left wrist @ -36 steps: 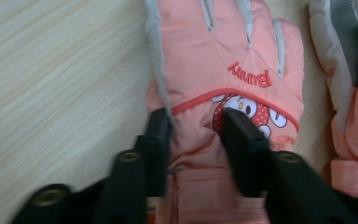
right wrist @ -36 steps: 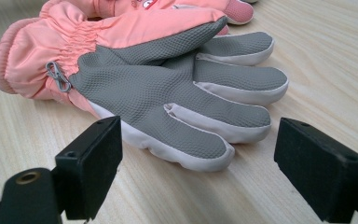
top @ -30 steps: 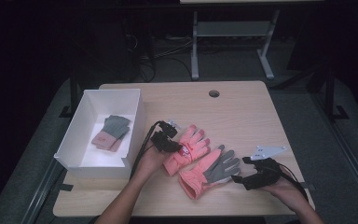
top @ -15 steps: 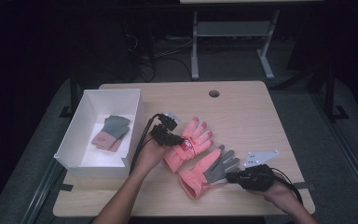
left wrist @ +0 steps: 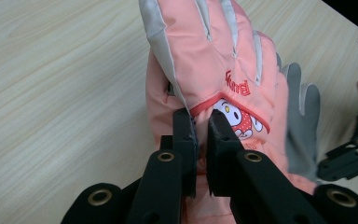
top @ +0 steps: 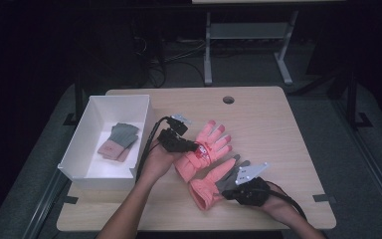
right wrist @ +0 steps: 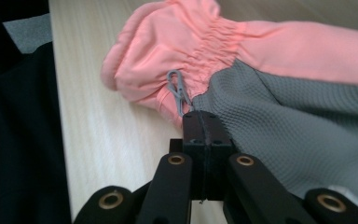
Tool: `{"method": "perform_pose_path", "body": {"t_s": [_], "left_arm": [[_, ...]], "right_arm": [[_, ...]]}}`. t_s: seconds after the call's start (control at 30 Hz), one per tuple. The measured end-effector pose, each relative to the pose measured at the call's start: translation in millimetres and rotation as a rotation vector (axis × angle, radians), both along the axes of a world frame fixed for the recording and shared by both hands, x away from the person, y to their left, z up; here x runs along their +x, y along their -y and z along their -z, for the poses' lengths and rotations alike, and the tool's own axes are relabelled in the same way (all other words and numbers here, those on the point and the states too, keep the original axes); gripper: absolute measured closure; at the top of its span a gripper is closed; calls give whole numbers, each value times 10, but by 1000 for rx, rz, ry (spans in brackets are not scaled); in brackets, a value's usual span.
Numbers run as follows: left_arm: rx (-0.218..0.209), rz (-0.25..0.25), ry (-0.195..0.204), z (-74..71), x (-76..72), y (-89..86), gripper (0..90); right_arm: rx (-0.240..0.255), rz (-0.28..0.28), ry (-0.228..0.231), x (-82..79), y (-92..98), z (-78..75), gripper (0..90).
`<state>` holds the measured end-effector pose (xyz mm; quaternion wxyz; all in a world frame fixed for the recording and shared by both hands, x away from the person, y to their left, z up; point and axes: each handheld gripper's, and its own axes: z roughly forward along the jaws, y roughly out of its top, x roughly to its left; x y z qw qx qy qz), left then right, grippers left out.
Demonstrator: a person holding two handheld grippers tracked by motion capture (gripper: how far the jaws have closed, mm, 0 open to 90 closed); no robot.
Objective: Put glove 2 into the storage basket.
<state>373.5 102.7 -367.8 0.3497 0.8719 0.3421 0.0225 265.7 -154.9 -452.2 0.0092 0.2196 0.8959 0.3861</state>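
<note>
My left gripper (left wrist: 201, 123) pinches the upper pink glove (left wrist: 214, 70); my right gripper (right wrist: 207, 122), low near the surface's front edge, clamps the lower glove (right wrist: 279, 102).

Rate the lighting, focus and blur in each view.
High view: table evenly lit, surroundings nearly black, slightly soft. Left gripper view: glove bright and sharp, the grey fingers at its right edge smeared. Right gripper view: cuff and clip sharp, the left side falls into dark.
</note>
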Motion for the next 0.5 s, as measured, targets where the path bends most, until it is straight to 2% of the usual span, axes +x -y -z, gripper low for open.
{"method": "perform_pose_path", "body": {"t_s": [0.17,0.27,0.37,0.4,0.5], "left_arm": [[-20,-3,-4,-22,0,-7,839],[-15,19,-8,-40,-2,-6,839],[-30,35,-6,-60,-22,31,838],[-23,56,-10,-68,-21,40,838],[-24,93,-15,-89,-27,102,839]], "right_arm": [[-5,-3,12,87,-122,-2,900],[-1,-3,17,88,-105,-24,900],[26,18,31,66,38,-90,900],[32,33,41,65,108,-109,900],[46,107,43,74,357,-141,888]]}}
